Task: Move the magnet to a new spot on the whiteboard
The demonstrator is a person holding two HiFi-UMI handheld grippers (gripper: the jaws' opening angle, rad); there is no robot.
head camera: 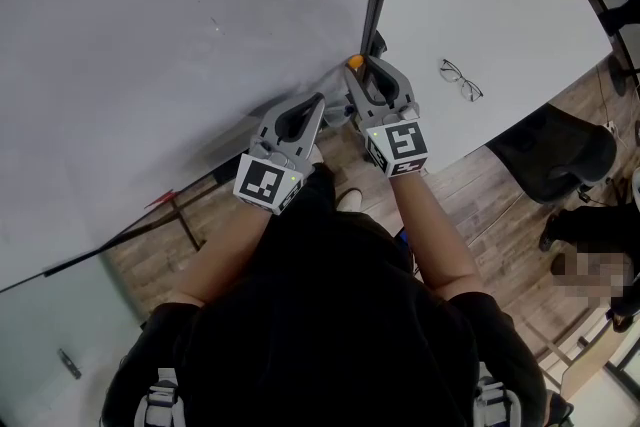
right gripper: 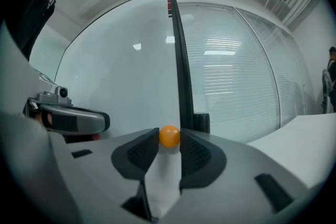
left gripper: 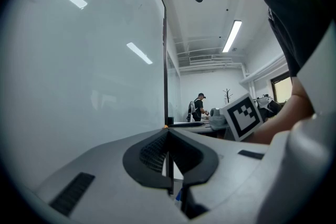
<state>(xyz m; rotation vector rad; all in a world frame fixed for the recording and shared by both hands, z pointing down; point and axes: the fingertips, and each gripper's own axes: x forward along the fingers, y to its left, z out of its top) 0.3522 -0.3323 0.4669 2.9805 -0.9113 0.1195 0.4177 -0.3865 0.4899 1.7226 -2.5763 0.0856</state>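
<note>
Two jaws of your right gripper (right gripper: 169, 139) clamp the orange magnet (right gripper: 169, 135) beside the whiteboard (head camera: 150, 35) edge; your left gripper (left gripper: 168, 132) has its jaws pressed together, holding nothing.

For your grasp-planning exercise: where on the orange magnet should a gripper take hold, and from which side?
Pinch the orange magnet across its opposite sides, coming straight at the whiteboard face. It is a small round knob standing proud of the flat board; the right gripper holds it so.

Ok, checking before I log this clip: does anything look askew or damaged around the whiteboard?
Nothing stands out. The right claw grips the orange magnet squarely, close to the whiteboard, whose surface looks intact.
</note>
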